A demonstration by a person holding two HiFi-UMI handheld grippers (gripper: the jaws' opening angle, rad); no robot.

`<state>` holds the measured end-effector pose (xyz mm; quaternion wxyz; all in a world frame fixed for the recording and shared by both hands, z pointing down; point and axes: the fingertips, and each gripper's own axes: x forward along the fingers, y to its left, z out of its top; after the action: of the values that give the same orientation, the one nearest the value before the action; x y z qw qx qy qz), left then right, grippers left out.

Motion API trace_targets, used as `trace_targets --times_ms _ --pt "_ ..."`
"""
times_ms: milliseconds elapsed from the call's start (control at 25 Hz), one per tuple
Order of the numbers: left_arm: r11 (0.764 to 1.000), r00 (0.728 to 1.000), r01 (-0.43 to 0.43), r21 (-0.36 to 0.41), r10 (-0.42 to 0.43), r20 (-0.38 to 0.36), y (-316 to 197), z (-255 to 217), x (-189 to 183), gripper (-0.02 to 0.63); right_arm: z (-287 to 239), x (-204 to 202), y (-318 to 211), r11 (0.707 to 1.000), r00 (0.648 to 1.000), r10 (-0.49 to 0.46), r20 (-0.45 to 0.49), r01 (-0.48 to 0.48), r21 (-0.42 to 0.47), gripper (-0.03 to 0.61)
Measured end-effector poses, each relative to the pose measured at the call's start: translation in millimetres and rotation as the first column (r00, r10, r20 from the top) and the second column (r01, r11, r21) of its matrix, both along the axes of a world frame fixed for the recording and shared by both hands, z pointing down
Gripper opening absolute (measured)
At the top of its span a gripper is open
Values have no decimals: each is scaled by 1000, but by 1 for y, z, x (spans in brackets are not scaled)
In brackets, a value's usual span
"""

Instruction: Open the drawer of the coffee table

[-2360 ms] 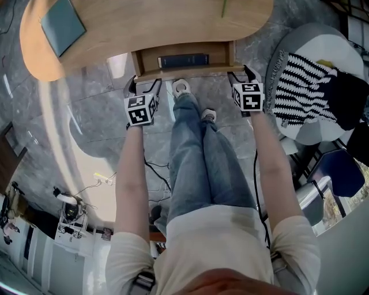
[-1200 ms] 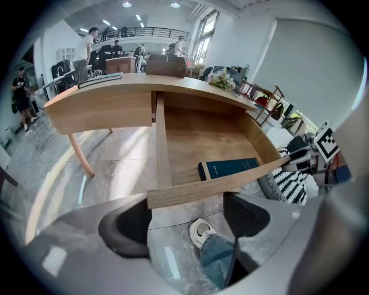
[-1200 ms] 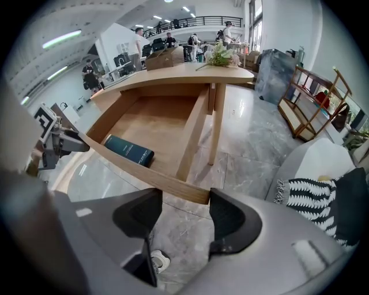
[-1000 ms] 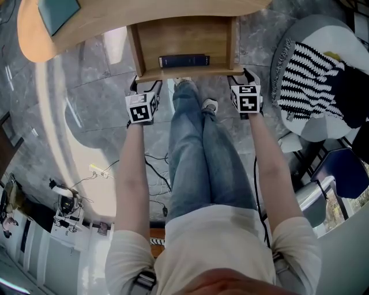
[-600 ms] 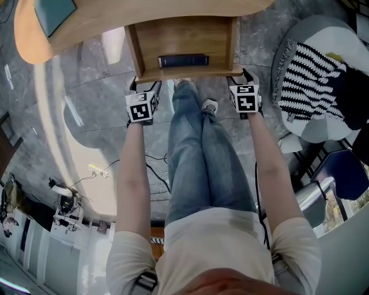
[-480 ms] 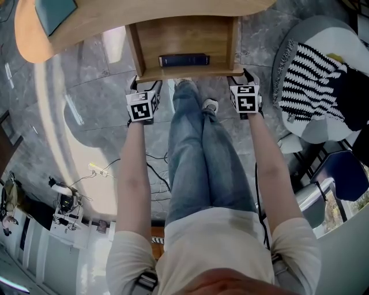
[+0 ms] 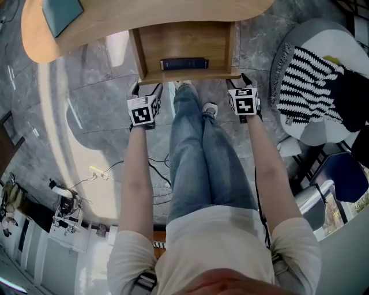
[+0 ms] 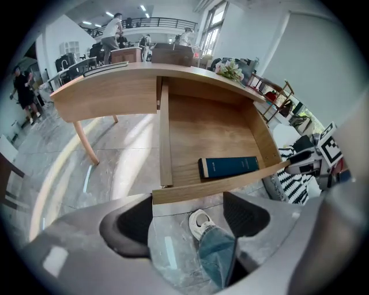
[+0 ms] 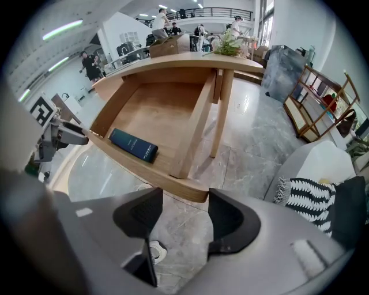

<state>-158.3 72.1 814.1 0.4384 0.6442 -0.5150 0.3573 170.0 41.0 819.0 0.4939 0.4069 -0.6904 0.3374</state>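
Drawer is wide open, sticking way out from under the wooden worktop toward the person, with its front edge right above their knees in the head view. Only one thing inside: a dark blue book lying flat along the front wall.

Left tongs sit at the drawer's left front corner, right tongs at the right front corner. Both are spread wide with nothing held. In the left gripper view the left tongs just frame grey floor, a white shoe and a jeans leg, with the drawer front running across right past the tips. It's the same in the right gripper view: the right tongs are gaping, with only the stone floor between them and the drawer corner just beyond. I can't tell if either pair actually touches the wood.

There's also a teal pad on the worktop's left end, and a chair with a black-and-white striped throw off to the right.
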Motion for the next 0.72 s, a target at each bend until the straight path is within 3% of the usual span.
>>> trace_targets --times_ms 200,320,480,560,640,720 --pt "999 1000 12 46 -11 -26 3 -29 2 378 -29 -6 2 998 999 -9 35 7 60 177" --pt "997 1000 13 81 -12 -9 3 -49 3 294 -49 -9 -3 994 999 4 43 -9 108 118" --pt "985 996 84 154 -86 8 -1 -80 3 163 -82 -12 -13 982 998 21 61 -32 185 2" --pt "974 991 130 184 -132 1 1 -94 2 92 -100 -17 -13 977 995 25 97 -45 207 2" --pt "964 986 165 210 -166 -14 3 -111 4 81 -121 -24 -12 973 990 17 137 -48 226 2" --pt "953 982 187 237 -188 -21 4 -130 9 19 -142 -28 -12 967 986 7 169 -50 250 2"
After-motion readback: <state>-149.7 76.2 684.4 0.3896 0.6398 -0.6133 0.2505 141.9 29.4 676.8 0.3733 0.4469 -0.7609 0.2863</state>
